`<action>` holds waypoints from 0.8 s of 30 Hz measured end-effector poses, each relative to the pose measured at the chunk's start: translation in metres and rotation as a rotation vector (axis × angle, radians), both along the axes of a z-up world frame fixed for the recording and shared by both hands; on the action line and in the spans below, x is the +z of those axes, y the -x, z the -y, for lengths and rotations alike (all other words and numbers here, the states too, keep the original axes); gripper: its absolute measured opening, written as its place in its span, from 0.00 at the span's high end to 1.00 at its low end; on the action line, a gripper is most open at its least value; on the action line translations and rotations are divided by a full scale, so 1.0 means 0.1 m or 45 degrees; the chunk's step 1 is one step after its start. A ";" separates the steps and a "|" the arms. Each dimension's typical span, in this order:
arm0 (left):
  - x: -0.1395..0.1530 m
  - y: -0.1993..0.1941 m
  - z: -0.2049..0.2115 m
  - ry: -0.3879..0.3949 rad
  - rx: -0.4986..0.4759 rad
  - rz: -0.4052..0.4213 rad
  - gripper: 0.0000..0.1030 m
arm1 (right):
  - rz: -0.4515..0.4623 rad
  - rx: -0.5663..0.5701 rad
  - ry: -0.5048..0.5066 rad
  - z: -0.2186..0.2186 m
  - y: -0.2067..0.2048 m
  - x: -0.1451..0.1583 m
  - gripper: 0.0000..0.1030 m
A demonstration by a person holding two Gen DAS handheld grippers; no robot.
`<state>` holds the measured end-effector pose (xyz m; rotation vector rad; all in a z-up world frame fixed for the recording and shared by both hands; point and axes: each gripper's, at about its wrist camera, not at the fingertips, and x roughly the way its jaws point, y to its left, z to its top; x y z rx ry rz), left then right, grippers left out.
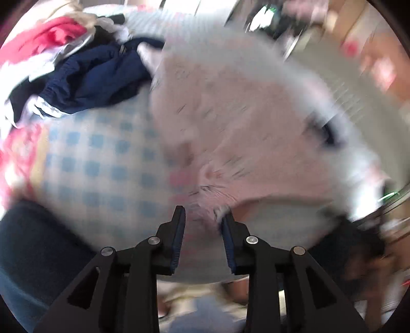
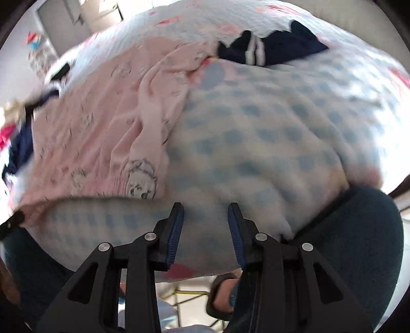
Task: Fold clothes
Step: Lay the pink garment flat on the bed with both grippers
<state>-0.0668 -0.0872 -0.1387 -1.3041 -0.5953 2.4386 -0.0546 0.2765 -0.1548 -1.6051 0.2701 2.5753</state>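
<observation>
A bed [image 2: 256,133] covered in a white quilt with blue checks and pink floral patches fills both views, its near edge curving above a pale tiled floor [image 2: 189,294]. Bright daylight washes in from a window [image 2: 102,7] at the top left of the right wrist view, beside a grey wall [image 2: 59,23]. The left wrist view is heavily motion-blurred, with indistinct tan and pink furnishings [image 1: 358,38] beyond the bed's far edge.

Left claw [image 1: 203,217] open at pink garment [image 1: 230,123], navy shorts [image 1: 94,74] beyond
</observation>
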 end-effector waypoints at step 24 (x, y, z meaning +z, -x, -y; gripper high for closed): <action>-0.34 0.17 -0.11 0.213 -0.013 0.192 0.56 | -0.075 0.201 0.054 0.23 0.44 0.14 0.56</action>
